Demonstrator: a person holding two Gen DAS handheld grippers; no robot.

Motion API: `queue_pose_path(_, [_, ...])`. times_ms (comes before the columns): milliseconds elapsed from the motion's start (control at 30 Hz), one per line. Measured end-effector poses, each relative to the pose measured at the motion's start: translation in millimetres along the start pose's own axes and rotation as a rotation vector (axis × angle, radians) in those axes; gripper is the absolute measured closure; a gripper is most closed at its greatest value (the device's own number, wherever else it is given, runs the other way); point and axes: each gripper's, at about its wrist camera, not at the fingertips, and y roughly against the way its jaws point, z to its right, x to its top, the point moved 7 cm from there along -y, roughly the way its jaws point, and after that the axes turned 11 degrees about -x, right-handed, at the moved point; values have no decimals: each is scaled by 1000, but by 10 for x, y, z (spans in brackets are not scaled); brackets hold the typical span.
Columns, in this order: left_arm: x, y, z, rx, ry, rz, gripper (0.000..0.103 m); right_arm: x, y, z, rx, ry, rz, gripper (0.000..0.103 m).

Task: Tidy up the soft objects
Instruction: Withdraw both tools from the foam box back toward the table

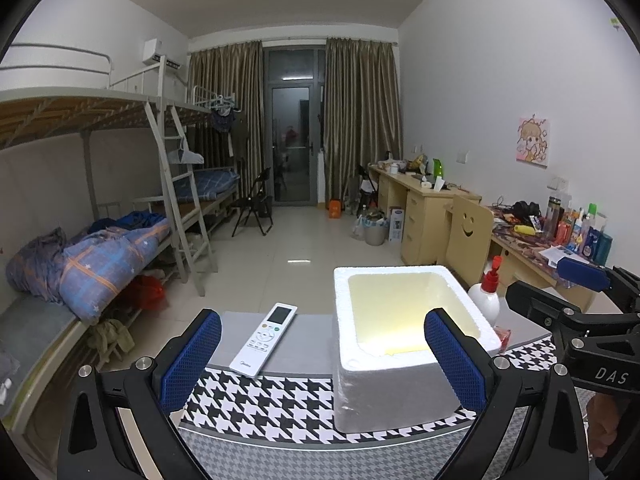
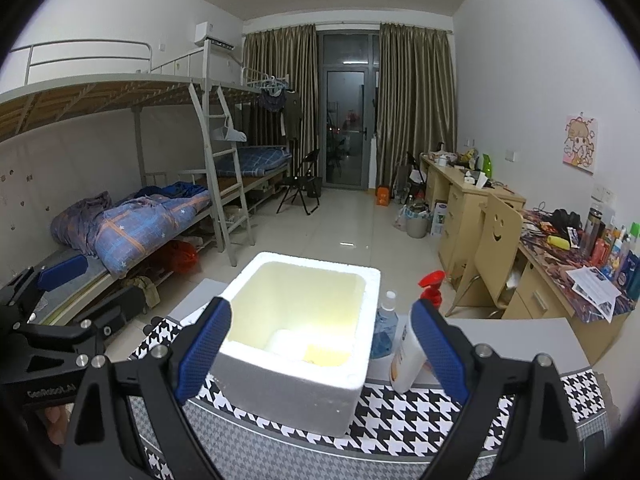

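Nearest the lens: left gripper (image 1: 322, 354), blue pads spread wide, nothing between them, nothing touched. Right gripper (image 2: 322, 346) likewise gaping, empty, poised over the near table edge (image 2: 320, 446). White foam box (image 2: 296, 340) on the houndstooth cloth (image 1: 256, 404), pale soft items (image 2: 304, 346) at its bottom. Remote (image 1: 264, 340) left of box; spray bottle (image 2: 412, 344) just beside its right wall.

Both the left gripper (image 1: 323, 354) and right gripper (image 2: 323, 350) are built of black arms, blue textured pads and silver screws.
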Motion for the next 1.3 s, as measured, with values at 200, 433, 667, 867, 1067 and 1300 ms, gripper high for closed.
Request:
queue_pose_path(200, [-31,90,67,-4,-6,5,1,-27,116,48,4,-7,5,9])
queue_pose_path(433, [8,231,188,-12,-16,27,1,-43,282,126,0,-12,34,9])
queue_pose_path(667, [-2,355,297,-18,-28,42,1,-80,461,217,-1,-26,54,9])
queue_pose_path(867, [-28,438,371,-34,-35,52,1,-138,583,268,0,-34,64,9])
queue_pose_path(1067, [-70,477,416,-45,-36,54,1,-178,680,312,-6,-40,73,9])
queue_pose_path(1300, [-134,504,473,-53,-40,52,1,-238,752,363,-11,-47,77,9])
